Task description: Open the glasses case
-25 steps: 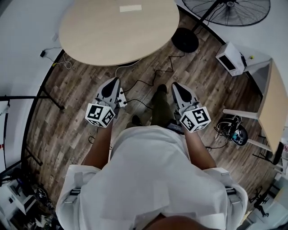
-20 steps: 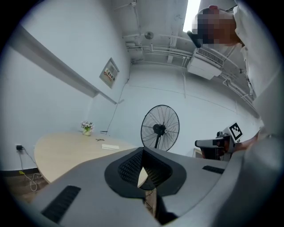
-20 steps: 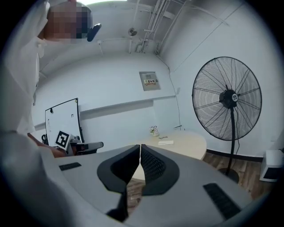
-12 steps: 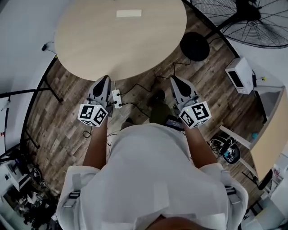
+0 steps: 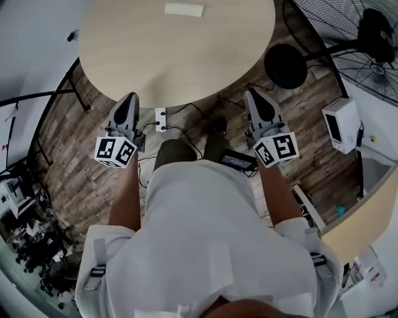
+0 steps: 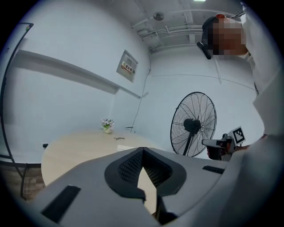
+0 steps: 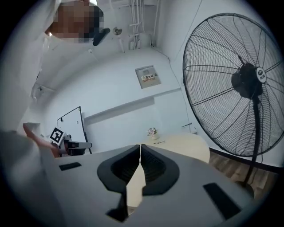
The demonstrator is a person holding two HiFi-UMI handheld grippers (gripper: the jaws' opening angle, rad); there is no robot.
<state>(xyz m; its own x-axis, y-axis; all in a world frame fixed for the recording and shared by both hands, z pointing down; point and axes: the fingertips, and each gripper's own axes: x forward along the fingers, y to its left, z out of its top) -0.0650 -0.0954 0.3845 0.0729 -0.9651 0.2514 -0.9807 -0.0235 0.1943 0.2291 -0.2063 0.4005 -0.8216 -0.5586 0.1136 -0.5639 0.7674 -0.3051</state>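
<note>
The person stands in front of a round, light wooden table (image 5: 174, 56) and holds one pair of tongs in each hand, at about the same height. In the head view, the left tongs (image 5: 129, 99) and the right tongs (image 5: 255, 96) both point toward the near edge of the table. They are above the wooden floor (image 5: 74, 155), not above the table top.

The glasses case (image 5: 184, 9) is a pale, flat, long thing. It lies alone on the far part of the table, well apart from both tongs, and nothing touches it. I cannot tell from here if its lid is open or not.

In the left gripper view, the left tongs (image 6: 143, 150) are narrow: the two tips meet, and only a thin wedge of table shows between the dark ribbed pads lower down. Nothing is held there. In the right gripper view, the right tongs (image 7: 140, 145) are the same, with the tips together and nothing between them.

A small pot with flowers (image 6: 106, 126) stands at the far side of the table, near the wall. Close to it lies a small dark thing (image 6: 119, 138), too small to tell what it is.

A big standing fan (image 7: 239, 84) is at the person's right, and its round black foot (image 5: 286, 65) stands on the floor just beside the table. A white power strip (image 5: 160, 119) with black cables lies on the floor between the two tongs, below the table edge.
</note>
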